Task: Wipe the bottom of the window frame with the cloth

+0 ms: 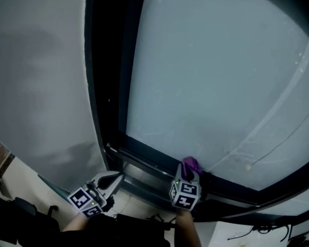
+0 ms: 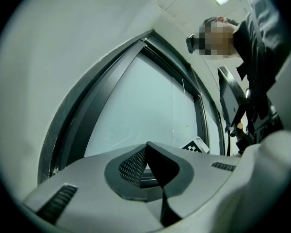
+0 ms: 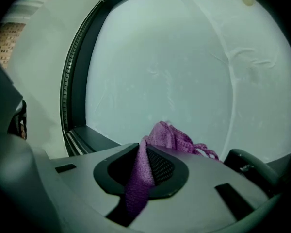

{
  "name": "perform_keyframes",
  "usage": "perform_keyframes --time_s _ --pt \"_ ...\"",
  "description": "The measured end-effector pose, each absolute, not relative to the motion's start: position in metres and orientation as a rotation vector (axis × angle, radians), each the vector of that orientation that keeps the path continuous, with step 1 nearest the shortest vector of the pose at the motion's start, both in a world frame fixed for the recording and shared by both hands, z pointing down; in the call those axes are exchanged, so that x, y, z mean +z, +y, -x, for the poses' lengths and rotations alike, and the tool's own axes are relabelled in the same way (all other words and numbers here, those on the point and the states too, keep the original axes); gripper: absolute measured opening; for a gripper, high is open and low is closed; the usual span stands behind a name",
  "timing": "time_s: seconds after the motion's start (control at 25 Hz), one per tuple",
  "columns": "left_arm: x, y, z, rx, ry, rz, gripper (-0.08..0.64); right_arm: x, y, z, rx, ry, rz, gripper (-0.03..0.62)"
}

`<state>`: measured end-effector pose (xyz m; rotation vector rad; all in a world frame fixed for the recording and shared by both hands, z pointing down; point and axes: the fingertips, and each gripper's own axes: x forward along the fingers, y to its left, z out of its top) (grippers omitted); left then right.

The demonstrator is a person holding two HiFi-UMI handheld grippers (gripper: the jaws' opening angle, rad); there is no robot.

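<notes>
A purple cloth (image 1: 190, 164) is pinched in my right gripper (image 1: 188, 175), which is shut on it right at the dark bottom rail of the window frame (image 1: 149, 158). In the right gripper view the cloth (image 3: 157, 142) bunches out past the jaw tips in front of the frosted glass (image 3: 184, 62). My left gripper (image 1: 116, 179) is lower left, near the frame's bottom corner, shut with nothing between its jaws. In the left gripper view its jaws (image 2: 146, 152) meet in front of the glass and dark frame (image 2: 87, 115).
The dark vertical frame post (image 1: 105, 60) and a grey wall (image 1: 36, 71) stand to the left. A lower sill track (image 1: 144, 181) runs under the rail. A person's dark sleeve (image 2: 262, 38) shows in the left gripper view. Cables (image 1: 262, 229) lie lower right.
</notes>
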<state>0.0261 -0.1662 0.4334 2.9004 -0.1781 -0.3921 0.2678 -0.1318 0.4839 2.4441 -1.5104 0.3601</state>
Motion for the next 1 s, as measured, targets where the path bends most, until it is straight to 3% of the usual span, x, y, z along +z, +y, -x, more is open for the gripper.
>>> perform_keyframes --time_s 1.0 --pt "0.426 -0.173 0.031 -0.464 -0.5 -2.895 -0.003 0.488 -0.179 -0.232 0.311 -1.718 -2.221 0.058"
